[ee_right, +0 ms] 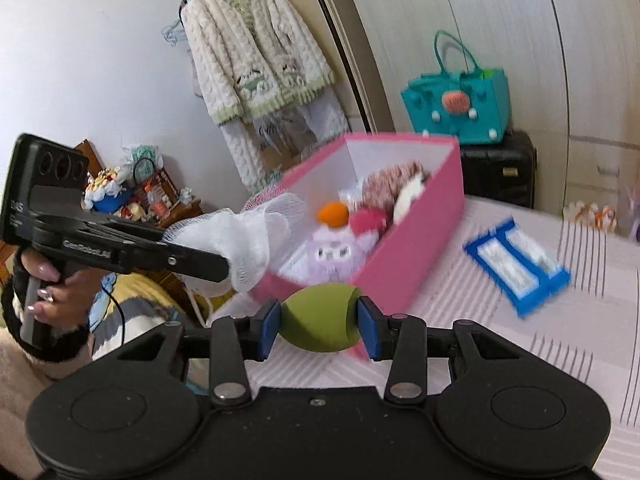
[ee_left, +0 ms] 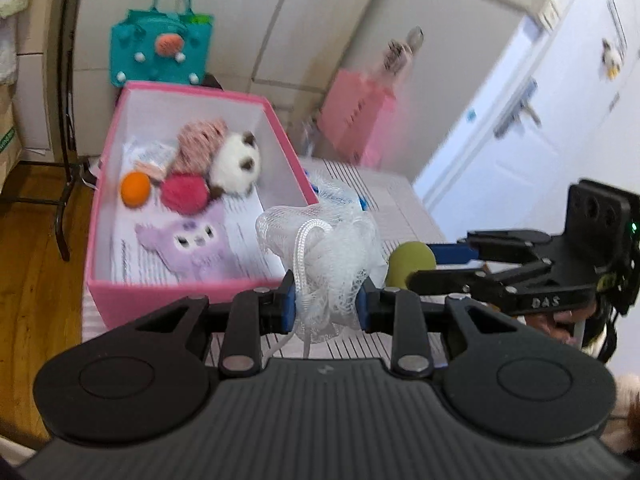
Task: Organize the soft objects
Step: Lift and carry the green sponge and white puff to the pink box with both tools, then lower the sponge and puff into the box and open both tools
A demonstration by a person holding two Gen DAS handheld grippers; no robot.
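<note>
The pink box (ee_left: 192, 292) stands on the striped bed cover (ee_right: 520, 344) and already holds several soft items: an orange ball (ee_left: 136, 190), a red ball (ee_left: 185, 193), a purple plush (ee_left: 188, 242), a white plush cat (ee_left: 236, 164) and a pink knitted item (ee_left: 200, 140).

The left gripper (ee_left: 326, 302) is closed on a white mesh sponge (ee_left: 320, 256), pads pressed into both sides, held above the near right corner of the box. The right gripper (ee_right: 319, 326) is closed on a green ball (ee_right: 320, 318), held just in front of the box.

Judged status: the task is well advanced. Two items are in transit and not yet deposited. A blue-framed pack (ee_right: 516, 266) lies on the cover beside the box; whether it belongs to the task cannot be determined.
</note>
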